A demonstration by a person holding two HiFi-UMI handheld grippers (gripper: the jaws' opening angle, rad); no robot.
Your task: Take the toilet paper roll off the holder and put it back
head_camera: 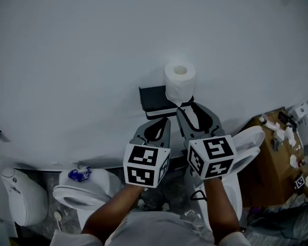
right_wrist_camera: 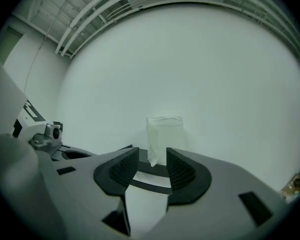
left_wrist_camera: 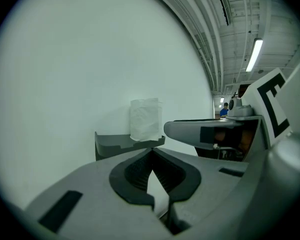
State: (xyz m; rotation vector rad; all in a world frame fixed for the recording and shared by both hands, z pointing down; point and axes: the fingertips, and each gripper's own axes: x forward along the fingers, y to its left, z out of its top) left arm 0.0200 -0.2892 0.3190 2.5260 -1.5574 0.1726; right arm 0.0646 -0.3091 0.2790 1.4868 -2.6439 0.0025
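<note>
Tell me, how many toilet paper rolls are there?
1. The toilet paper roll stands upright on the dark holder fixed to the wall. No other roll shows; the clutter at right could hide one.

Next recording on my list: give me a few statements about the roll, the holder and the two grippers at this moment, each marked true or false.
1. The toilet paper roll stands upright on the holder at the wall. True.
2. The right gripper is clamped on the roll. False: its jaws stand apart and press on nothing; the roll shows just beyond them.
3. The left gripper has its jaws together with nothing between them. True.
4. The holder is white like the wall. False: it is dark grey.
</note>
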